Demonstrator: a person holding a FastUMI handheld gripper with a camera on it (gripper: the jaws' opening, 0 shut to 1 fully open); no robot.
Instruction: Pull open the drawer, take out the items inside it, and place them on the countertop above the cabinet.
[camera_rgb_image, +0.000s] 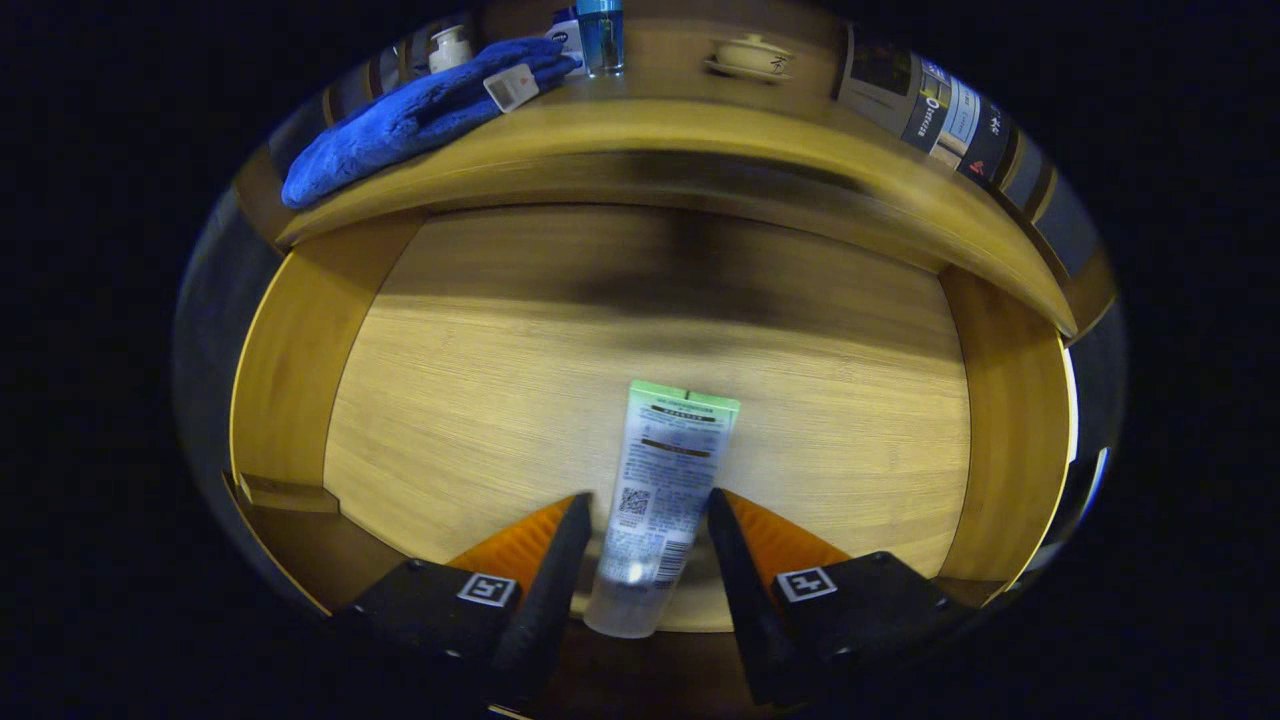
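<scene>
I hold my gripper (648, 515) down over the open drawer (300, 340), its fingers spread apart with a tube (665, 480) lying lengthwise between them. The fingers flank the tube on both sides; a thin gap shows at the left finger, and at the right I cannot tell whether the pad touches, so I cannot say that I have a grip on it. The tube rests flat on the drawer's wooden floor, its crimped green end pointing away from me, beyond the fingertips, and its cap end near me, down between the finger bases.

Around the tube the drawer floor lies bare, with wide room to the left wall and to the right wall (1010, 420), and more open floor ahead up to the shadowed back. Above that runs the front edge of the countertop (700, 125), overhanging the drawer's far part. On the countertop a blue towel (420, 110) lies at the left, close to the edge, a clear bottle (600, 35) stands just beside it, and a small lidded bowl (750, 55) sits further right.
</scene>
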